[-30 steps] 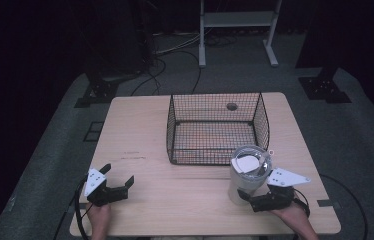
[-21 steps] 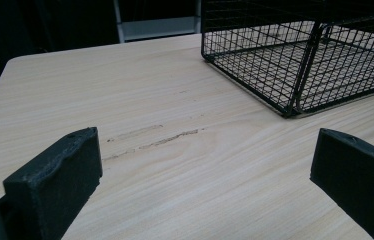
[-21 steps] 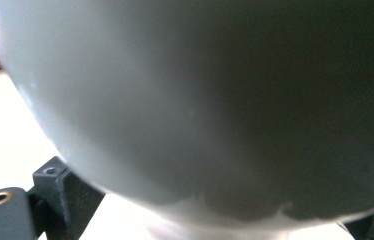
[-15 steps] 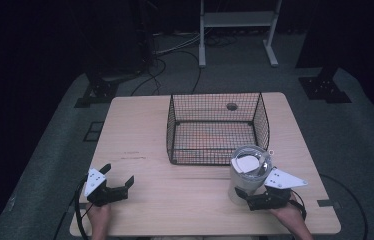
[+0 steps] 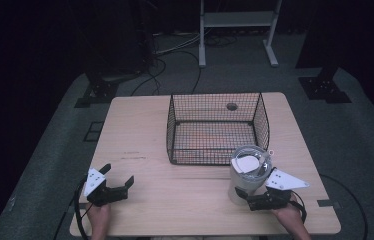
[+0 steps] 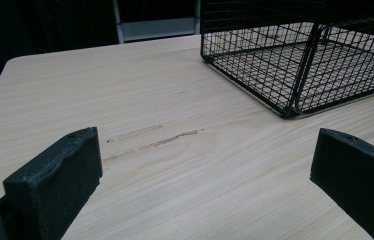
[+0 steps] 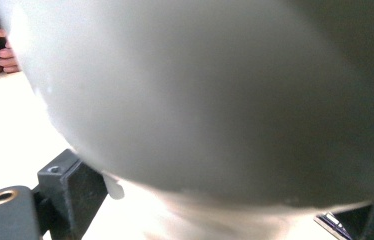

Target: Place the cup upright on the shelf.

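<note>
The right gripper (image 5: pixel 245 194) is clamped on a pale grey, smooth-walled container (image 5: pixel 247 172), its open top showing a white disc inside; it stands upright just in front of the wire basket's (image 5: pixel 217 127) near right corner. The left gripper (image 5: pixel 117 181) rests on the desk (image 5: pixel 175 190), jaws apart, well off from the basket's near left corner.

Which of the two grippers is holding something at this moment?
The right gripper: its jaws are shut on the grey cylindrical container near the wire basket. The left gripper rests open over bare table.
</note>
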Tool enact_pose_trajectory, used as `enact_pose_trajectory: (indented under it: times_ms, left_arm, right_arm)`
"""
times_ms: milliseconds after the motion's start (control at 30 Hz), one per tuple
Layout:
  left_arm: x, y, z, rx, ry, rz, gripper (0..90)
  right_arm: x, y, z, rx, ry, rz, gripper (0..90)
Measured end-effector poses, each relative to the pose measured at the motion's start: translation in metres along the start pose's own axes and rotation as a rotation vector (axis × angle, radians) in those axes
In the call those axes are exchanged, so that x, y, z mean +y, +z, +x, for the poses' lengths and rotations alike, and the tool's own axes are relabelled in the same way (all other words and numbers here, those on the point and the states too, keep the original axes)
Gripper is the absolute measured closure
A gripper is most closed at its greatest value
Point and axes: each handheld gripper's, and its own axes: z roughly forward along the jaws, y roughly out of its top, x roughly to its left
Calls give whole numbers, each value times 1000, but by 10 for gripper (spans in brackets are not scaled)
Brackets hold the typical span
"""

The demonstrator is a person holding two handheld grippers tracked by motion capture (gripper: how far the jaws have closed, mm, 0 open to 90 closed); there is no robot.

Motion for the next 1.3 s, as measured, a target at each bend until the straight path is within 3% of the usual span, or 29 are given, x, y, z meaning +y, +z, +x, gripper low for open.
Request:
enact_pose_trajectory:
  times_ms: [400,533,1067,1300]
  left_arm:
    - [0,0,0,-1,-3,-3,0]
    - [0,0,0,-1,-5,-5,0]
    - [0,0,0,-1,-6,-5,0]
    - [0,0,0,-1,-4,-4,0]
  right_arm:
    - [2,-1,1,-1,20,11,89]
    - [5,-2,2,10,24,-11,89]
    - [38,-1,13,73,-30,-47,89]
    - [54,2,11,102,-26,-57,89]
